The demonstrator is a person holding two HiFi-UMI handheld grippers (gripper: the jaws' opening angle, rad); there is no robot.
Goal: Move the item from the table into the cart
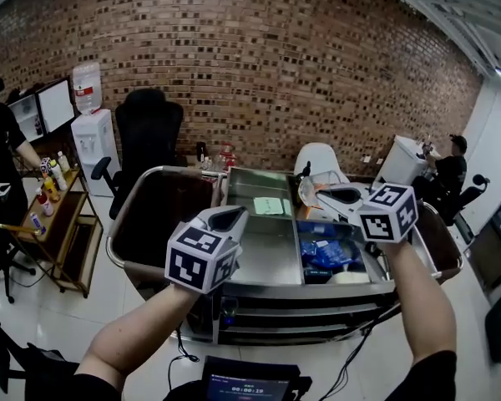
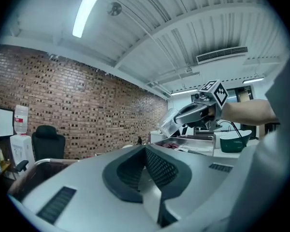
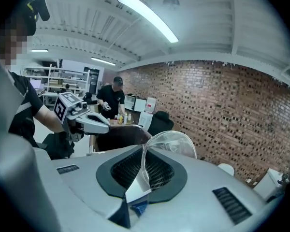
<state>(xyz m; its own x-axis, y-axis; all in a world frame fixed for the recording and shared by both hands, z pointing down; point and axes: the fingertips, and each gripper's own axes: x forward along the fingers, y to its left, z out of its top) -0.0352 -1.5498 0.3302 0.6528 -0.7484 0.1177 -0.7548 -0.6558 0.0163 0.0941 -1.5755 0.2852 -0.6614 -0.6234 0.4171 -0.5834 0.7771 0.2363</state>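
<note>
1. Transport looks to be the step in hand. The right gripper [image 1: 321,195] is clamped on the thin wall of a clear plastic cup [image 1: 309,190] and holds it in the air above the far right part of the steel table [image 1: 263,253].
2. The right gripper view shows the cup's wall pinched between the two pads, with the rest of the cup standing beyond them.
3. The left gripper [image 1: 232,215] has its jaws together on nothing, over the table's near left.
4. A dark-lined cart [image 1: 163,215] stands just beside the table on the left.
5. The next move, I judge, is to carry the cup left past the cart's rail, lower it inside, then part the jaws. A hard pinch could buckle so thin a wall.
</note>
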